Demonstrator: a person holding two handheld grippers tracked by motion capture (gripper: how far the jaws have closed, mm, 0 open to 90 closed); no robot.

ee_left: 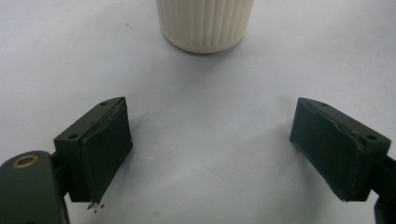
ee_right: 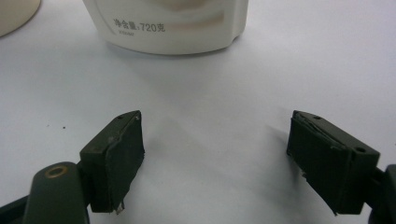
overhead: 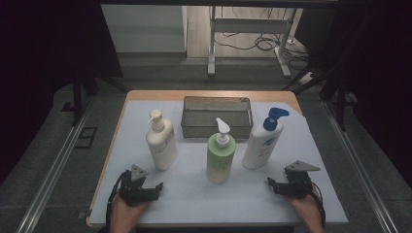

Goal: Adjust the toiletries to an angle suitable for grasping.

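Observation:
Three pump bottles stand upright on the white table cover: a cream one at left, a green one in the middle, a white one with a blue pump at right. Behind them sits a grey mesh basket. My left gripper rests near the front edge, just in front of the cream bottle, open and empty; the ribbed base of the cream bottle is ahead of its jaws. My right gripper rests at front right, open and empty, facing the base of the white bottle.
The wooden table edge shows beyond the cover at the back. A white frame with cables stands on the floor behind the table. Metal rails run along both sides. Bare cover lies between the two grippers.

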